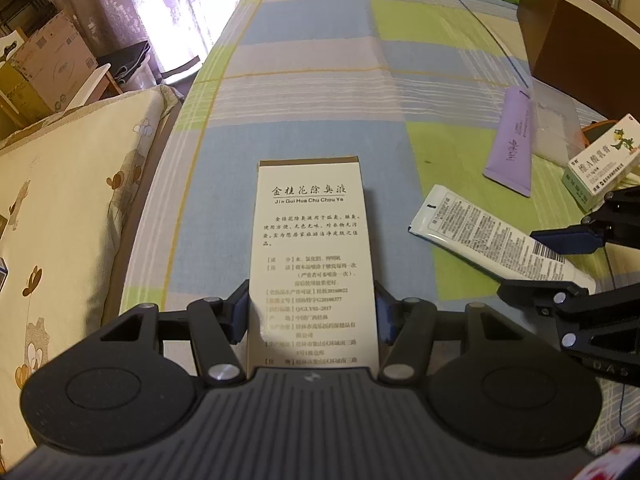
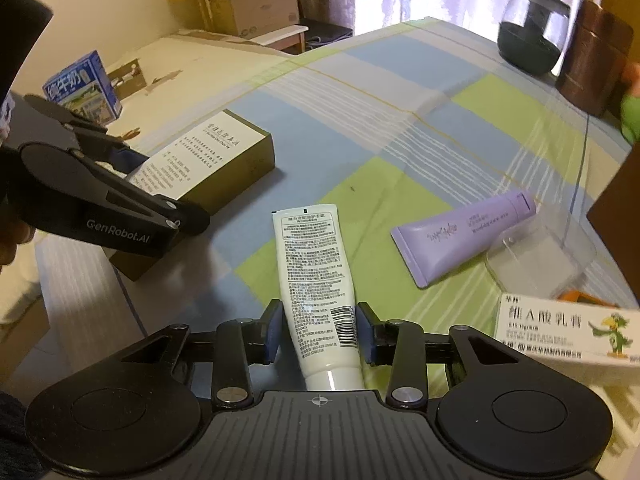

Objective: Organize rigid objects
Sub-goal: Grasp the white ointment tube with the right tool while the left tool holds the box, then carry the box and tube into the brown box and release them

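My left gripper [image 1: 312,312] is shut on a tall cream box with Chinese print [image 1: 310,248], its far end resting on the checked cloth; the box also shows in the right wrist view [image 2: 208,160]. My right gripper [image 2: 318,332] has its pads around a white tube [image 2: 316,276] lying on the cloth, cap end toward the camera. The left wrist view shows that tube [image 1: 488,236] between the right gripper's fingers [image 1: 568,236]. A purple tube [image 2: 464,236] lies to the right of it.
A white and green medicine box [image 2: 560,332] sits at the near right beside a clear plastic container [image 2: 540,256]. A glass jar [image 2: 532,28] and a brown canister [image 2: 592,60] stand at the far end. A brown box [image 1: 576,40] stands at right. A blue milk carton [image 2: 86,88] is at left.
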Tool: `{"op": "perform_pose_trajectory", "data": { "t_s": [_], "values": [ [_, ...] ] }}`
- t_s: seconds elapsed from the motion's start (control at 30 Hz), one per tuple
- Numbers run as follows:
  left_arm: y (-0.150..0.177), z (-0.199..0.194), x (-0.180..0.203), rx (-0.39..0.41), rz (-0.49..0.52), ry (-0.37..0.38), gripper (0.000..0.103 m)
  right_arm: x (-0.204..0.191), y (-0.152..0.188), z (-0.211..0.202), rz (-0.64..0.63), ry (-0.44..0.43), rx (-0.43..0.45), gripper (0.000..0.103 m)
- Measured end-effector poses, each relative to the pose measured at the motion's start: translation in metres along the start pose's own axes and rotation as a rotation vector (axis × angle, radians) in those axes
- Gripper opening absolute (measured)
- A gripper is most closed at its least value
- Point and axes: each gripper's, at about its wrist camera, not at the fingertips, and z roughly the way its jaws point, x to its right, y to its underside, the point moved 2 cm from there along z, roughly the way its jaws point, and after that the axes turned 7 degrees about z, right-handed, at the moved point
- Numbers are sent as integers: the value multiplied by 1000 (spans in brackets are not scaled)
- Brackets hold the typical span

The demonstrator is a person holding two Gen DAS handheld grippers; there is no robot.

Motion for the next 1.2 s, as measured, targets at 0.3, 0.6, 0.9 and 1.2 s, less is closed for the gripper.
{"op": "perform_pose_trajectory", "data": {
  "t_s": [0.3, 0.6, 0.9, 1.2],
  "values": [
    [-14, -21, 11, 59, 38, 26, 55, 12, -2, -28, 121, -20, 58, 35],
    [-47, -44, 36, 125, 119, 69, 55, 37, -3, -73, 255, -1, 140, 35],
    [-97, -68, 92, 231, 249, 156, 55, 80, -1, -135, 393, 76, 254, 35],
    [-150, -80, 160, 323, 379, 248, 55, 144, 5, -197, 542, 189, 373, 35]
  ]
}}
